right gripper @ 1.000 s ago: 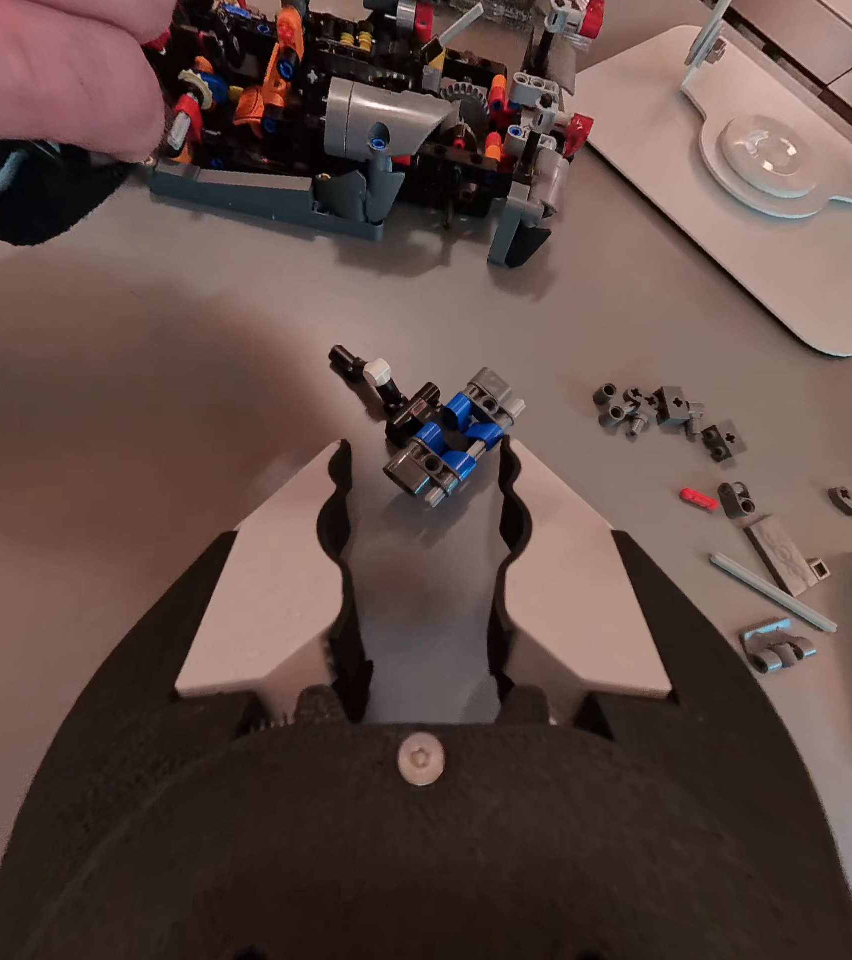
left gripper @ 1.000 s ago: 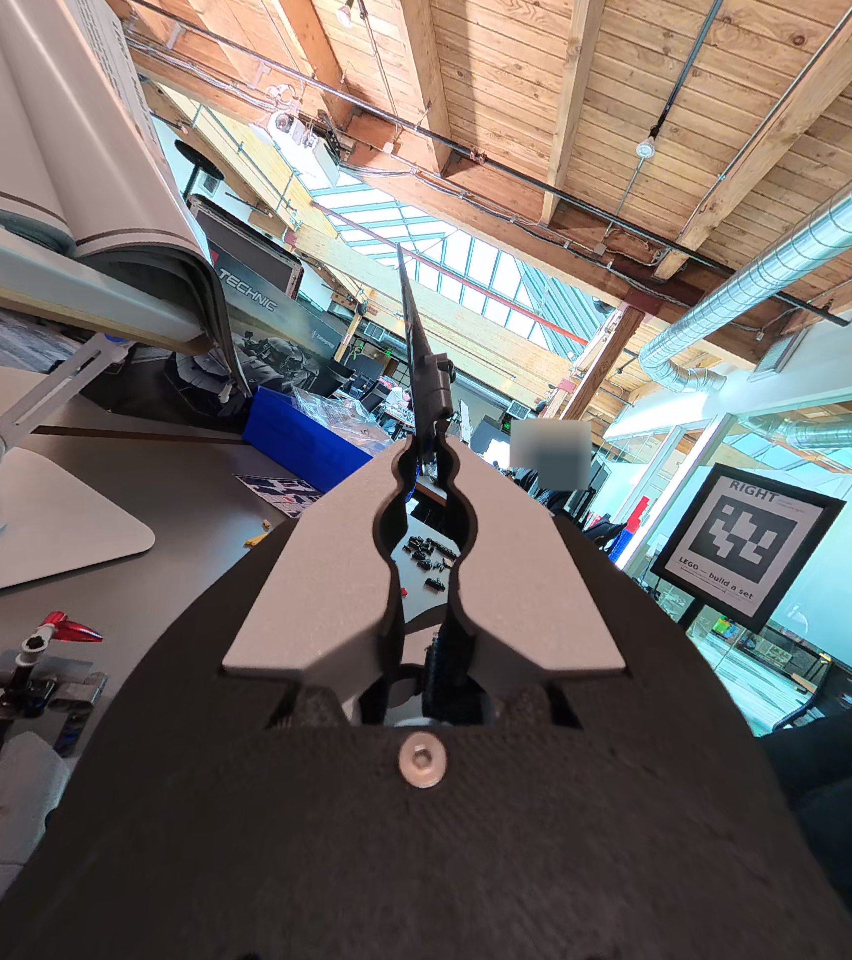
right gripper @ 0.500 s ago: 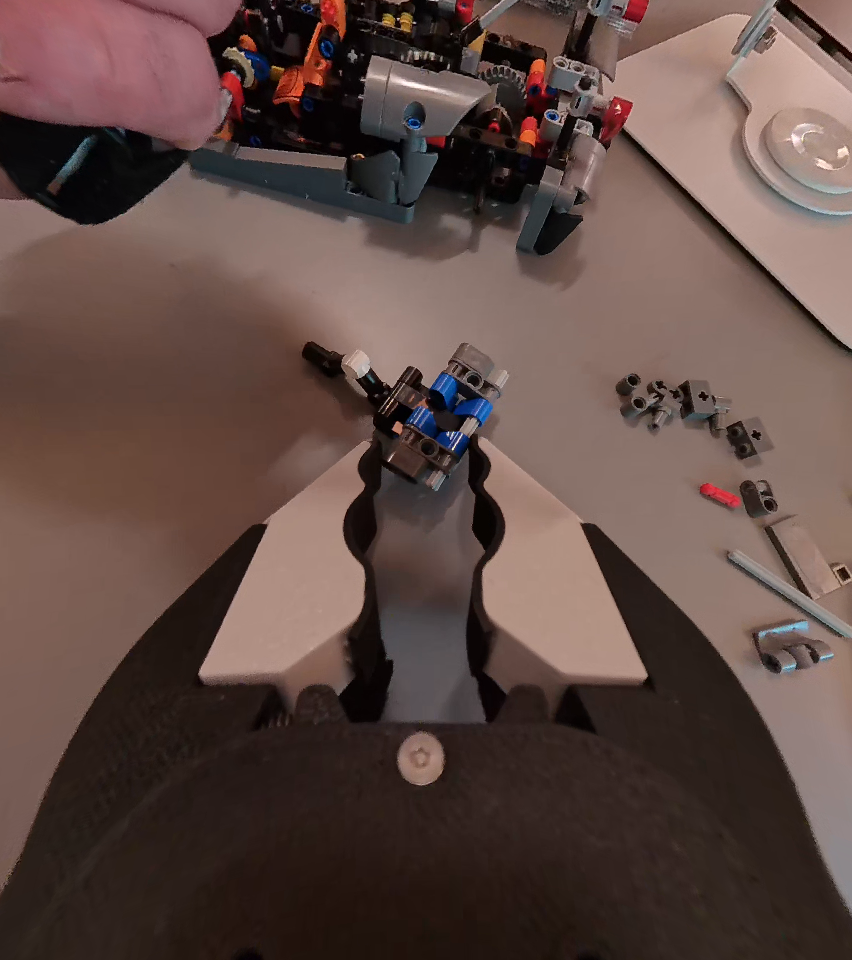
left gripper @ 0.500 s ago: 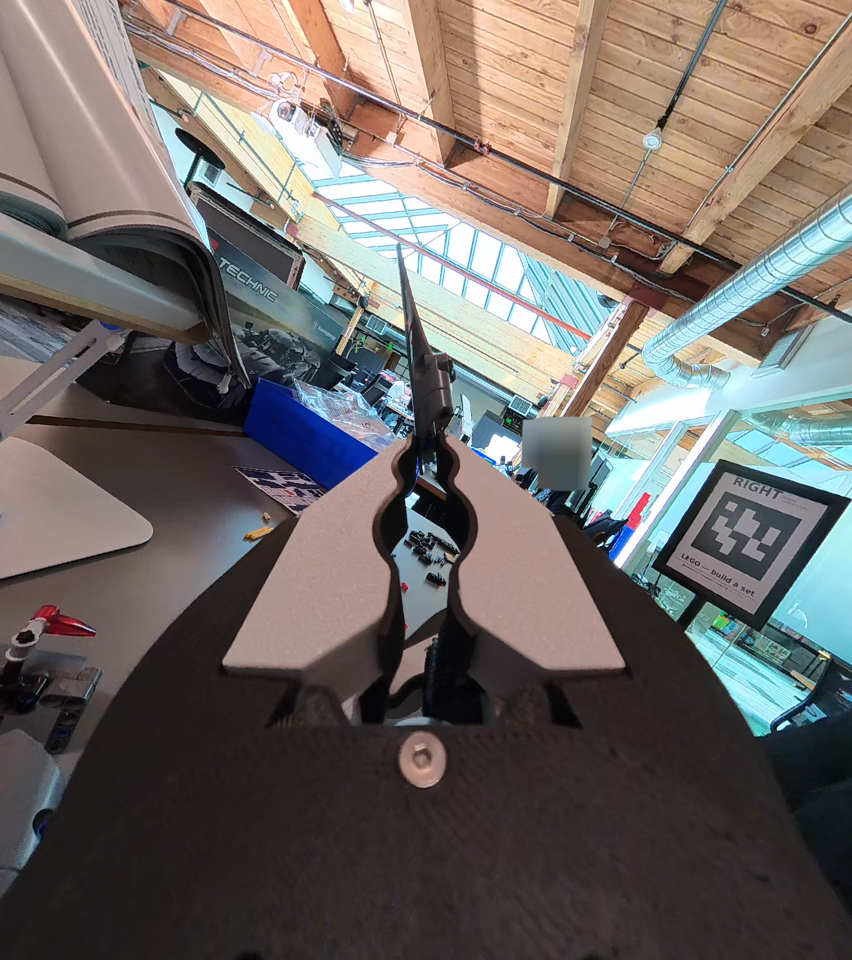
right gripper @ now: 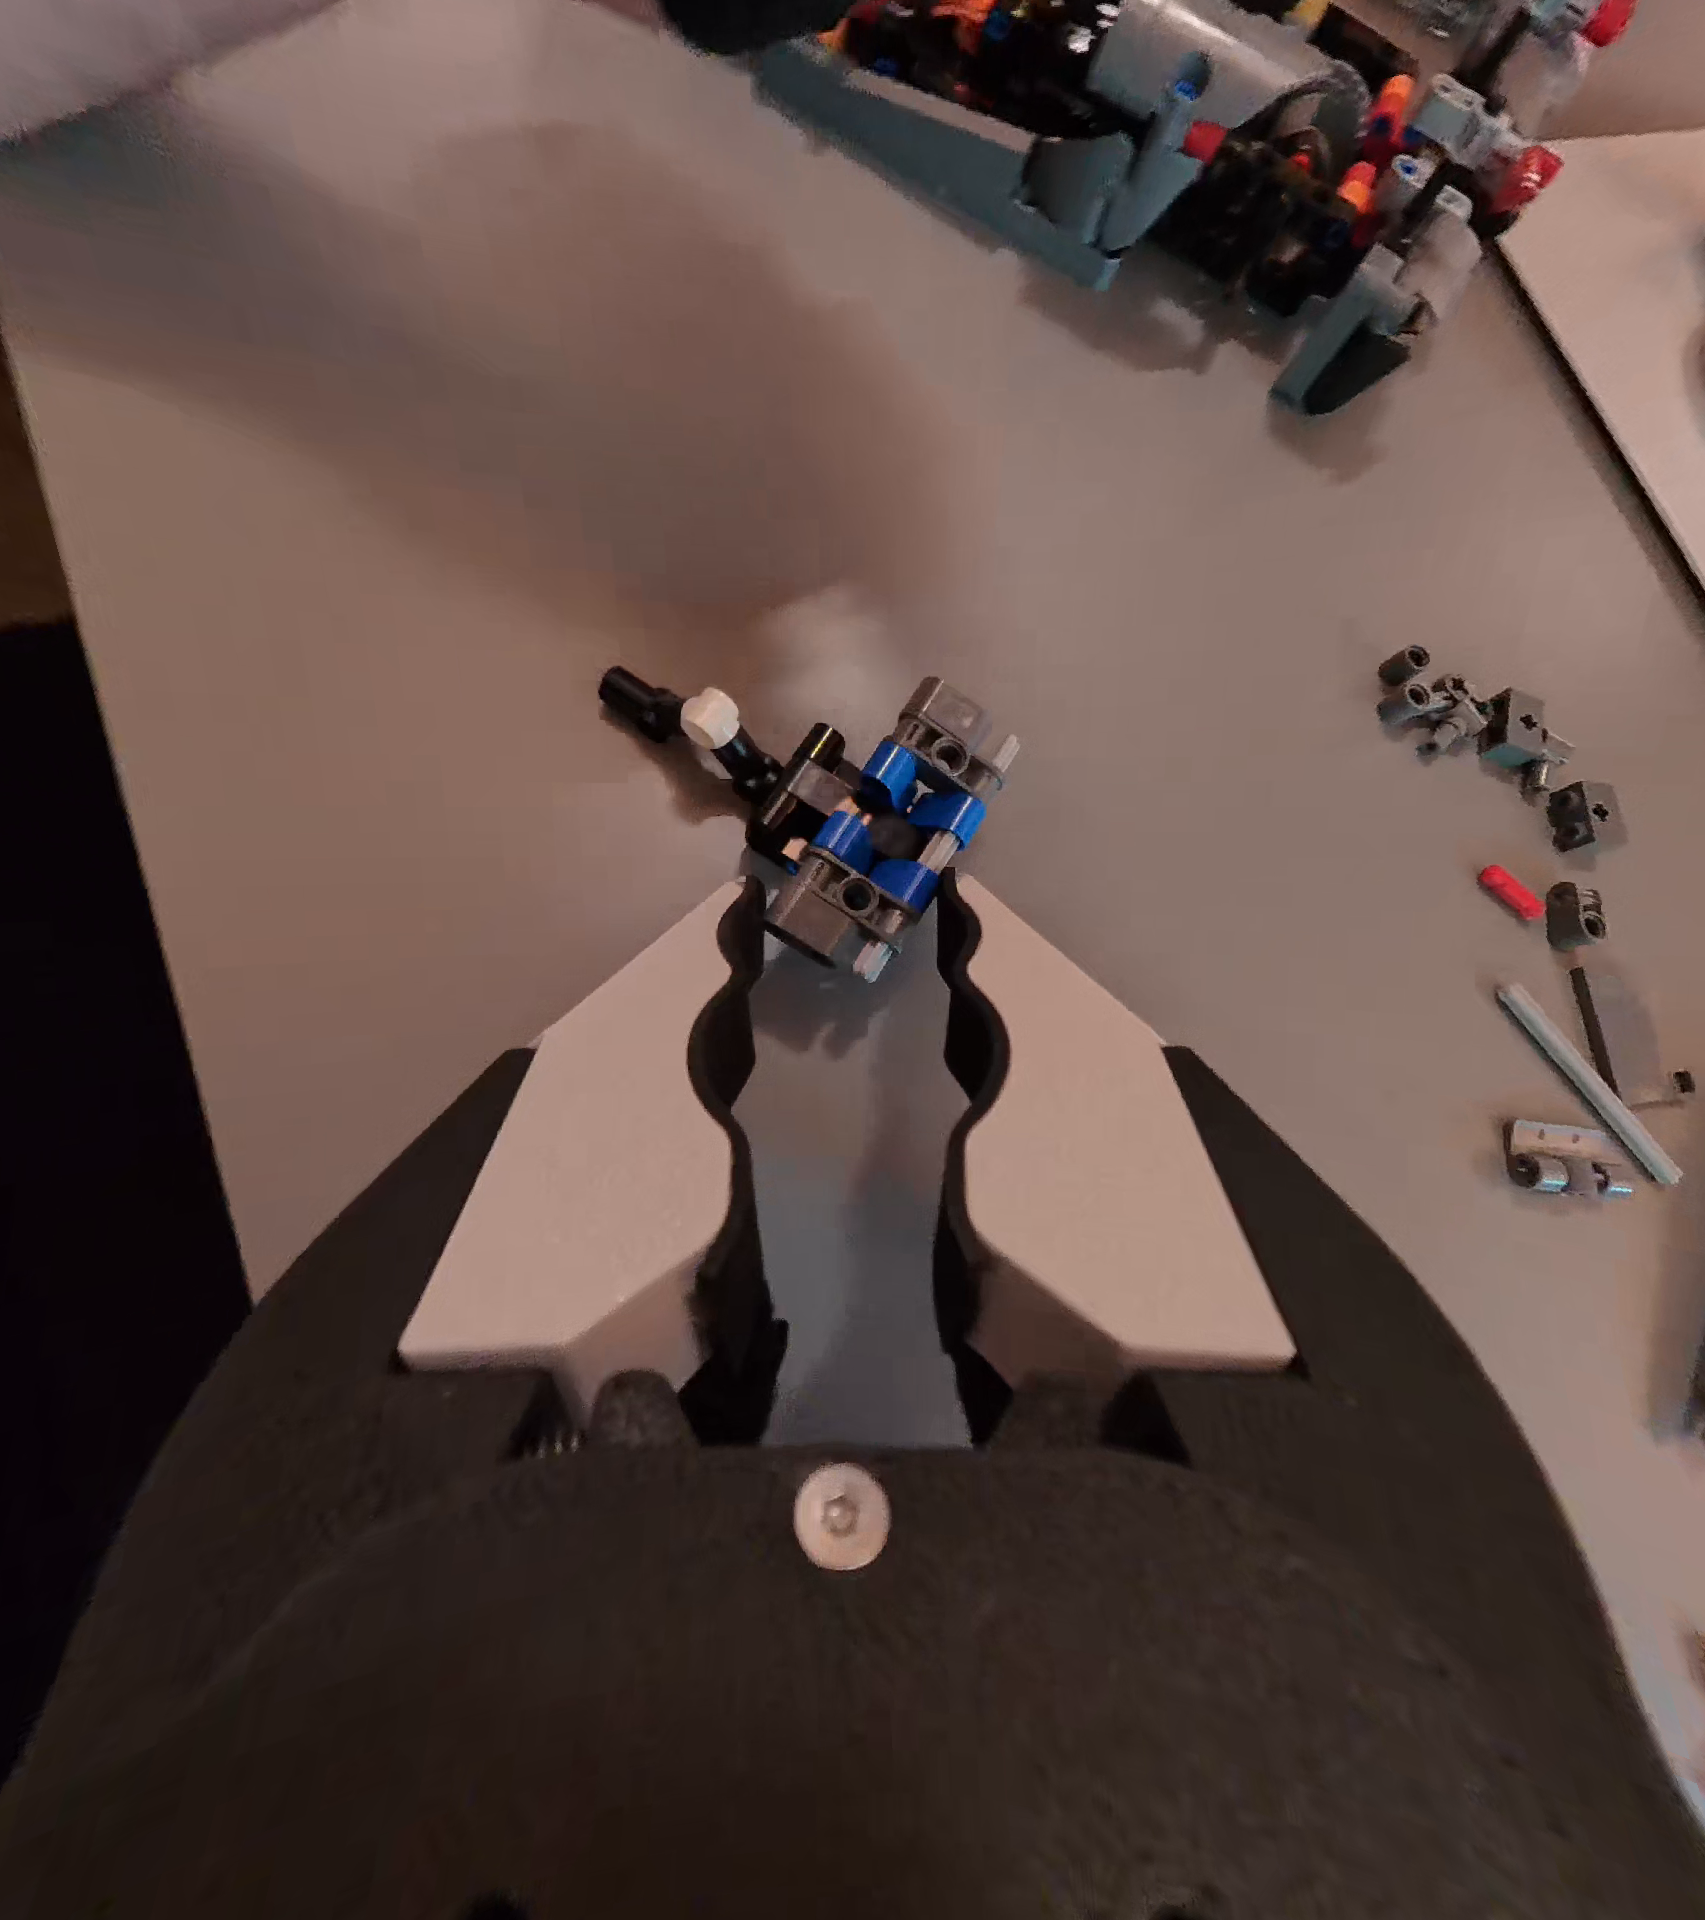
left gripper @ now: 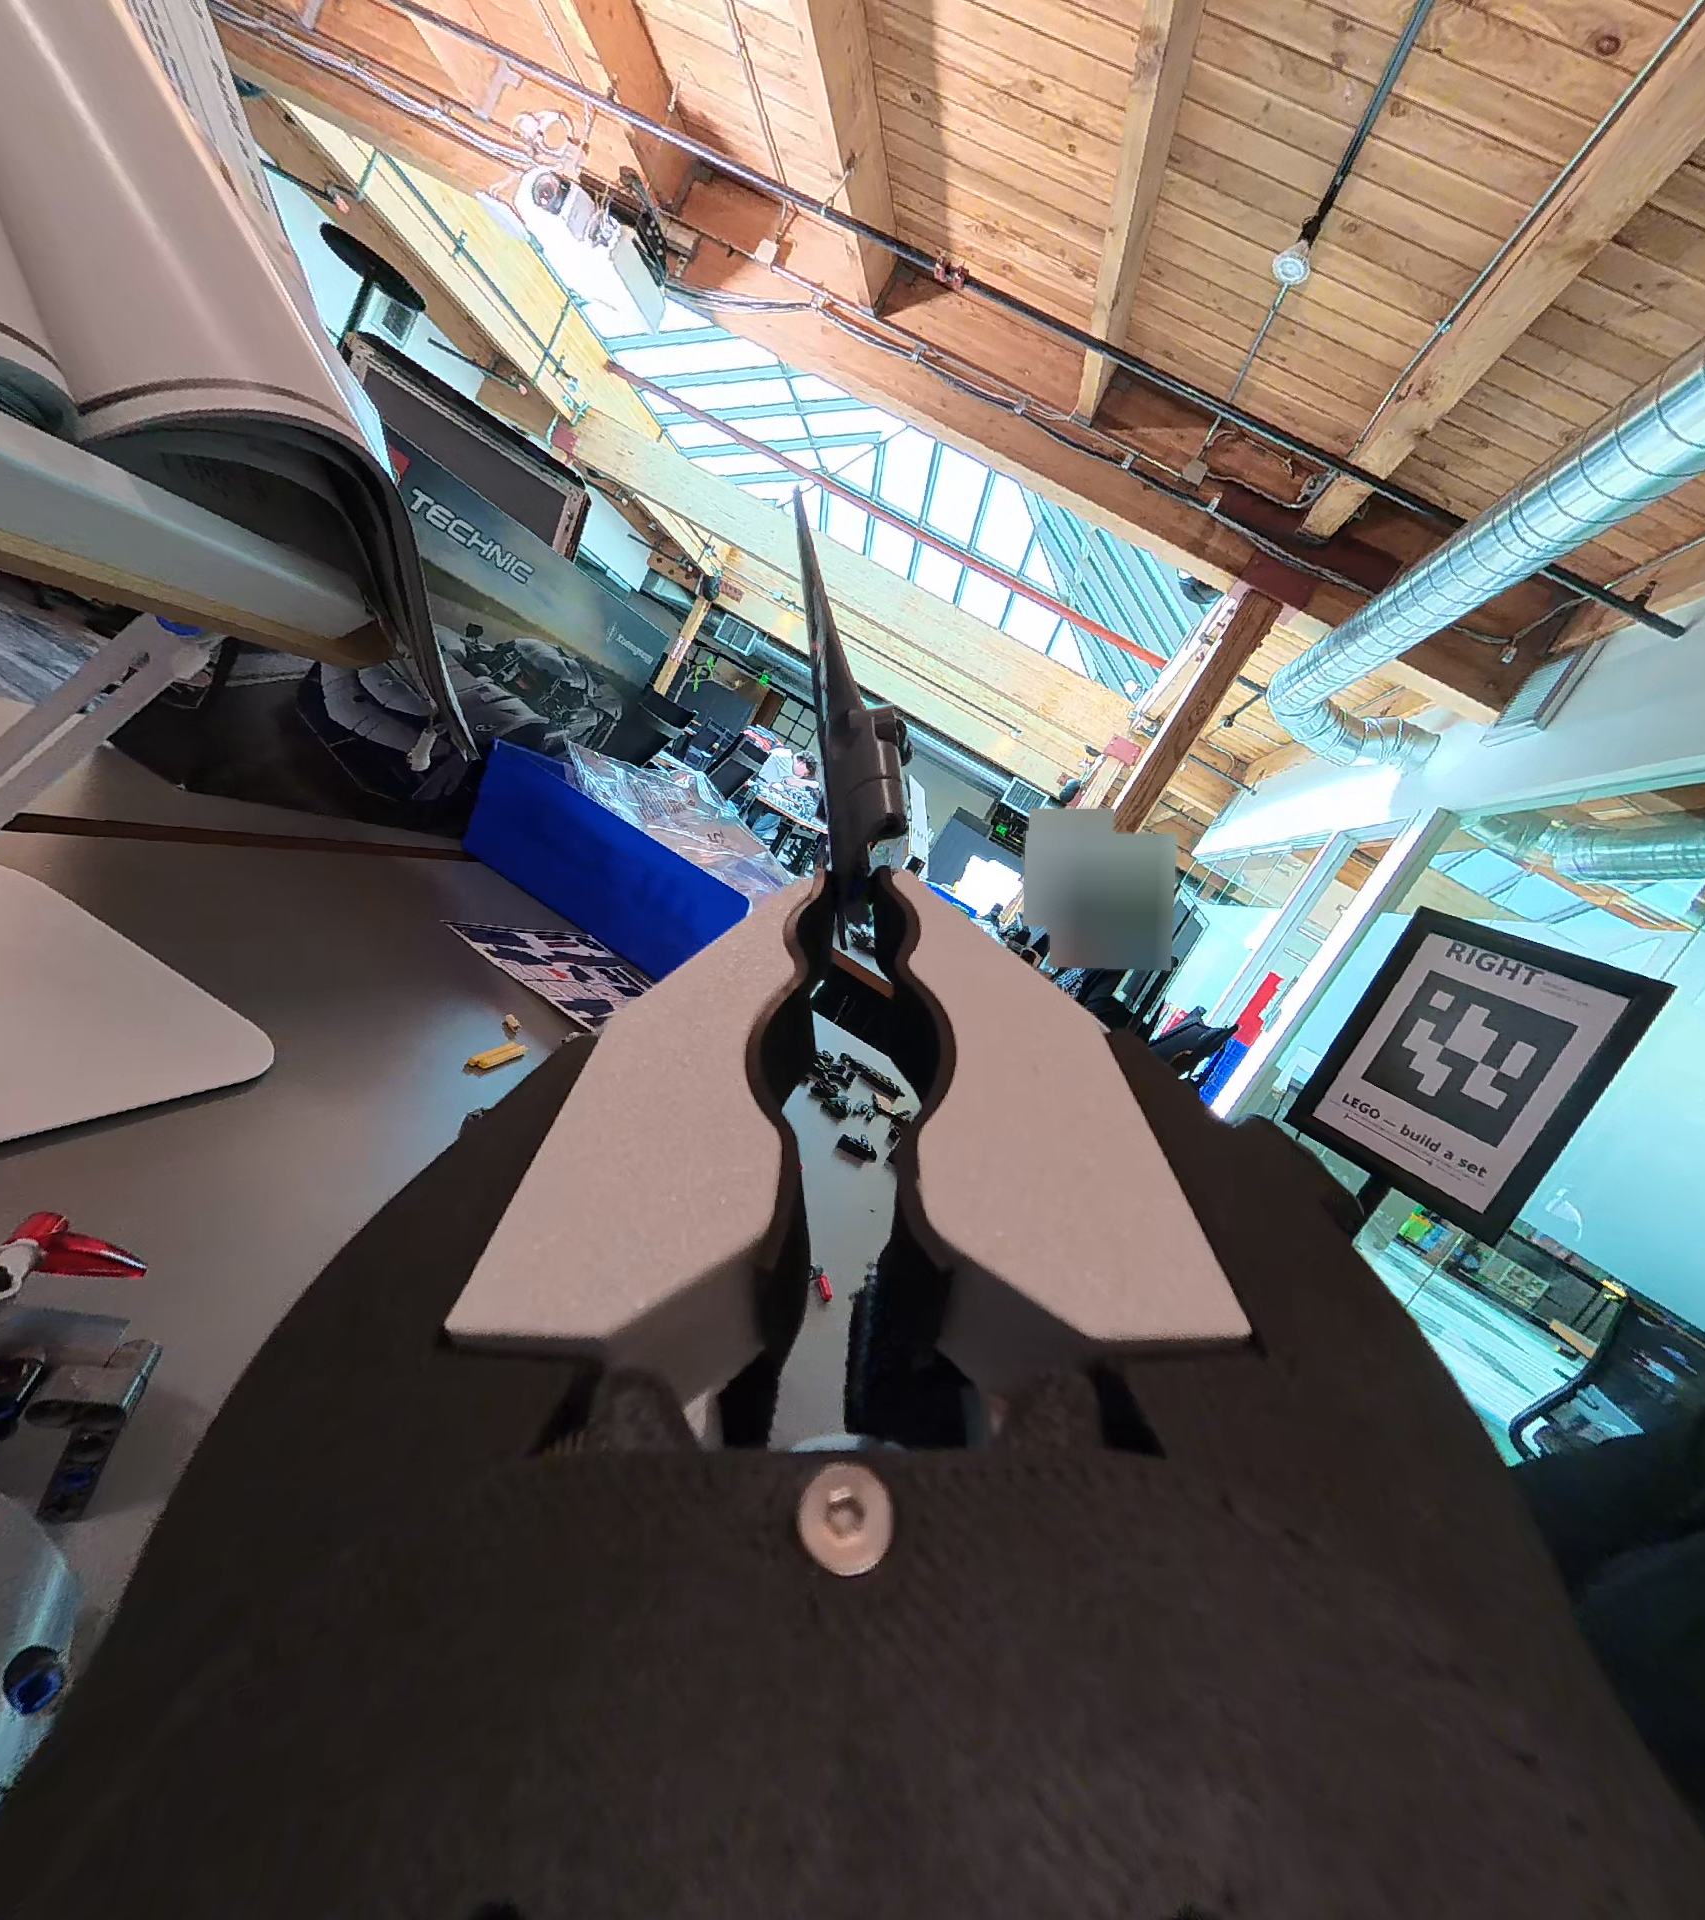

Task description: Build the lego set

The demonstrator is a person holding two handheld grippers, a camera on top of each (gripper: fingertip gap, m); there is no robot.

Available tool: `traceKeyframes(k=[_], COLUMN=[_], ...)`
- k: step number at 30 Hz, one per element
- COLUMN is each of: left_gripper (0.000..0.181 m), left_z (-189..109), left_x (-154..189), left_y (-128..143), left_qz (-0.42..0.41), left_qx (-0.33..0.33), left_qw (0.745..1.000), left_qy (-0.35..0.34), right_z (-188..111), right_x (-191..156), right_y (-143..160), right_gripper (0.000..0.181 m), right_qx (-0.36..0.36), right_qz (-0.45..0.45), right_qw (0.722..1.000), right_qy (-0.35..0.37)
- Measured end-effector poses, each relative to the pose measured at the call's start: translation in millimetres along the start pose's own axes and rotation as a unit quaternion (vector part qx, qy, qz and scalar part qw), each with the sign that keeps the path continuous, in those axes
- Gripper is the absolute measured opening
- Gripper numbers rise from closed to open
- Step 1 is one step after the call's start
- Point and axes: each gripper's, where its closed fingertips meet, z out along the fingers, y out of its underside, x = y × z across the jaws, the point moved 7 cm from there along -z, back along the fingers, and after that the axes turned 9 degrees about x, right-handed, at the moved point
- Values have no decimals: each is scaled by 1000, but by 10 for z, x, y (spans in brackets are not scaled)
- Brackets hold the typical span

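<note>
**Sub-assembly pick-up in progress; dark panel held in reserve**

The grey bench (right gripper: 1191, 540) is being used as the work surface. The large, partly built model (right gripper: 1243, 156) is lying at the far edge of the right wrist view, well apart from the working area; it is also being seen in part at the lower left of the left wrist view.

The step in hand is judged to be the collection of the small blue-and-grey sub-assembly (right gripper: 874, 831) for fitting to the model. The right gripper (right gripper: 843, 894) is being closed around the near end of this sub-assembly: the jaws are narrowed and are touching or nearly touching its sides. Whether a firm pinch is being made cannot be told.

The left gripper (left gripper: 853, 883) is being held tilted upward, pinching a thin dark pointed panel (left gripper: 843, 717) at its lower end.

The next move is judged to call for a secure squeeze on the grey block, a level lift so that the projecting black axle is not being dragged, and alignment with the model.

One container is being shown: a blue bin (left gripper: 599, 868) at the far side of the bench, in which clear plastic bags (left gripper: 661, 805) are being kept. Their contents cannot be made out.

Loose small grey parts (right gripper: 1492, 727) are lying to the right of the sub-assembly, uncontained.
</note>
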Motion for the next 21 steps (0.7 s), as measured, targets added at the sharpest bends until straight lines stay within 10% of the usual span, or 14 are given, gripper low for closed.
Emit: traceKeyframes(k=[14,21], left_gripper=[4,4], left_z=[20,47], left_x=[-36,-27], left_y=[49,84], left_qz=[-8,-10], left_qx=[-8,-16], left_qw=[1000,1000], left_qy=[-3,0], right_z=[44,4], right_x=[322,445], right_y=[3,57], right_gripper=[56,40], right_qx=[-14,-23], right_qz=[-19,-16], right_qw=[1000,998], right_qy=[-3,56])
